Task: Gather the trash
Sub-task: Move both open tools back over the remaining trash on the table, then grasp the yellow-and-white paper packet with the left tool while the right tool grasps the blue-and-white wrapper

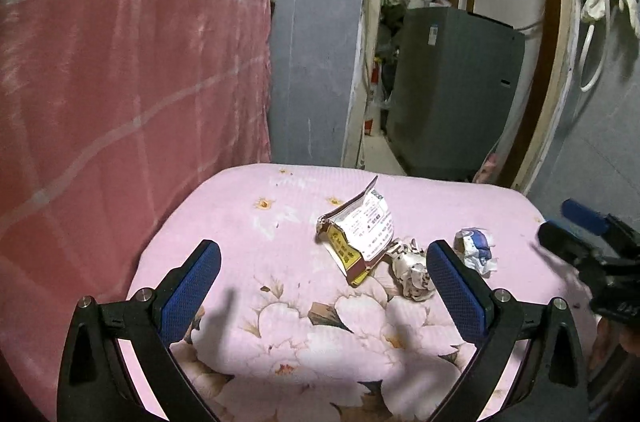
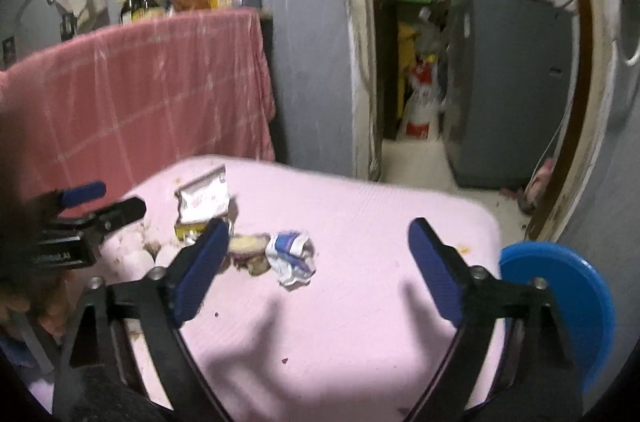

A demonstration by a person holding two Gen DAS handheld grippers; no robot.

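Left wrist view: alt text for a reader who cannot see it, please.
The open left tool hovers over a pink floral cloth-covered table holding a torn paper food packet, a crumpled beige wrapper and a crumpled blue-and-white wrapper. The right tool enters at the right edge.

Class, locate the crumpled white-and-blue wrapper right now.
The crumpled white-and-blue wrapper lies on the pink floral cloth, right of the crumpled beige scrap and the torn yellow-and-white packet, between the open right gripper's fingers.

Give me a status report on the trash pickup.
Left tongs and right tongs open, empty. Torn packet, two crumpled wrappers on pink table. Nothing blocking.
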